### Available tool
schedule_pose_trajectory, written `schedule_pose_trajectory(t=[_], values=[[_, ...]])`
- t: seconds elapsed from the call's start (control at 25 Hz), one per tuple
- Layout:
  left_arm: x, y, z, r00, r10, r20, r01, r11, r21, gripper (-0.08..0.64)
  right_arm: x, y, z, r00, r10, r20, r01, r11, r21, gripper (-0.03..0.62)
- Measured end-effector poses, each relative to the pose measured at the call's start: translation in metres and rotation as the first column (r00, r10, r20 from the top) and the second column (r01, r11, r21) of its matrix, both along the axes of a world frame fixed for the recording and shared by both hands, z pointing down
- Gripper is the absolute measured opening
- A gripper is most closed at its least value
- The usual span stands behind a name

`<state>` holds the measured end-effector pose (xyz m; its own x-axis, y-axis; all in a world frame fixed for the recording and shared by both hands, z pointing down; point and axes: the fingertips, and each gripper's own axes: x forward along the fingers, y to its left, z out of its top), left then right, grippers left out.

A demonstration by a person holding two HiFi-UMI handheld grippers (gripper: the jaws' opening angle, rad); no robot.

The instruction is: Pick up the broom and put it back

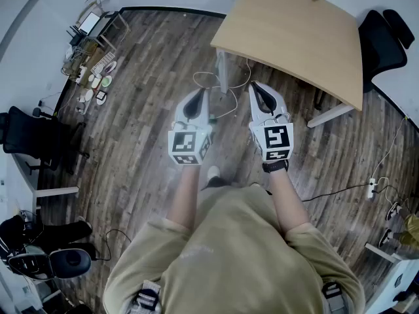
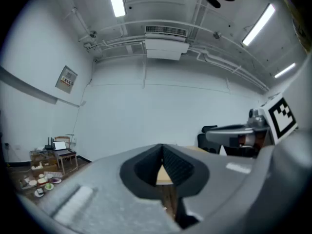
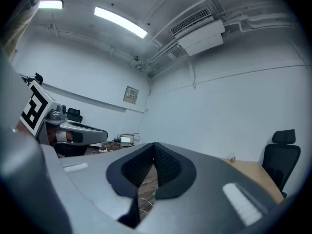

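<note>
A person in a beige shirt holds both grippers level over the dark wood-plank floor. The left gripper and the right gripper are closed on nothing. Beyond stands a light wooden table. No view tells where the broom lies.

Floor clutter too small for recognition
</note>
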<state>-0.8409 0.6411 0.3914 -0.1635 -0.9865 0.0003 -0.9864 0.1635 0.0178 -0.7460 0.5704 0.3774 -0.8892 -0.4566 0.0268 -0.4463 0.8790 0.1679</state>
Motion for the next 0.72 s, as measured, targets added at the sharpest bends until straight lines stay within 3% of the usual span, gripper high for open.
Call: schedule_pose_trajectory(t=[0.36, 0.56, 0.72], values=[[-0.068, 0.01, 0.018, 0.998, 0.027, -0.052, -0.028, 1.0, -0.014, 0.003, -0.066, 0.012, 0.012, 0.998, 0.046, -0.039, -0.047, 0.999, -0.012, 0.006], [-0.099, 0.017, 0.025, 0.993, 0.069, -0.098, -0.071, 0.997, -0.01, 0.003, -0.103, 0.019, 0.026, 0.993, 0.031, 0.113, -0.007, 0.978, -0.208, 0.006], [-0.122, 0.021, 0.039, 0.985, 0.07, -0.157, -0.071, 0.997, 0.0, 0.003, -0.129, 0.032, 0.049, 0.998, 0.008, 0.06, 0.006, 0.971, -0.24, 0.006]])
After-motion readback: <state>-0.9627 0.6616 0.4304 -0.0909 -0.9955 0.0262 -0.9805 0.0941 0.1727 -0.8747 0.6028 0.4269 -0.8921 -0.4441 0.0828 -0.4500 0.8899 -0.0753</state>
